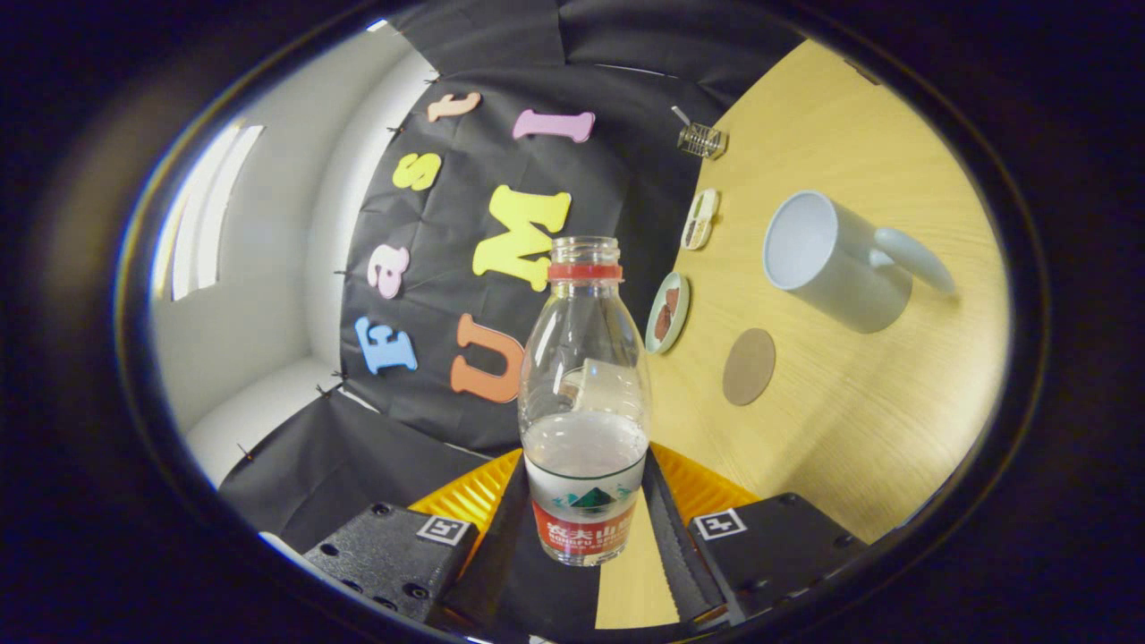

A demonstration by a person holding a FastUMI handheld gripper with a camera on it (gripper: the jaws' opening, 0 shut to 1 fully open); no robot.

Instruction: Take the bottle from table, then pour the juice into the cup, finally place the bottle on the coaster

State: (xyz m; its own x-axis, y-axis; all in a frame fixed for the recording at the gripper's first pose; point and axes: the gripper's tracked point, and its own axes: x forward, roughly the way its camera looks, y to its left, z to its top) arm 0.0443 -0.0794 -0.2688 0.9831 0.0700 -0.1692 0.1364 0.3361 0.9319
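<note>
The gripper (586, 523) is seen at the bottom centre of the frame, its two fingers closed in from either side on the lower body of a clear plastic bottle (586, 402), so that the bottle is clamped between them at its labelled band. The left finger (514, 519) and the right finger (666, 523) are each pressed against the bottle's sides, with only the bottle's own width left between them. The bottle is shown uncapped, with a red ring below its open mouth, and is partly filled with a clear liquid whose surface lies just above the label. The whole scene is tilted in the frame, so that the wooden table (859, 429) is spread across the right half and rises toward the upper right. On it, to the upper right of the bottle, a white cup (836, 264) with a handle is seen, its open mouth turned toward the bottle. A round brown coaster (749, 366) lies on the table between the bottle and the cup, apart from both. Just right of the bottle's shoulder a small dish (667, 312) with something brown in it is placed at the table's edge, and further up that edge a second small dish (699, 219) and a small wire holder (699, 139) are found.
</note>
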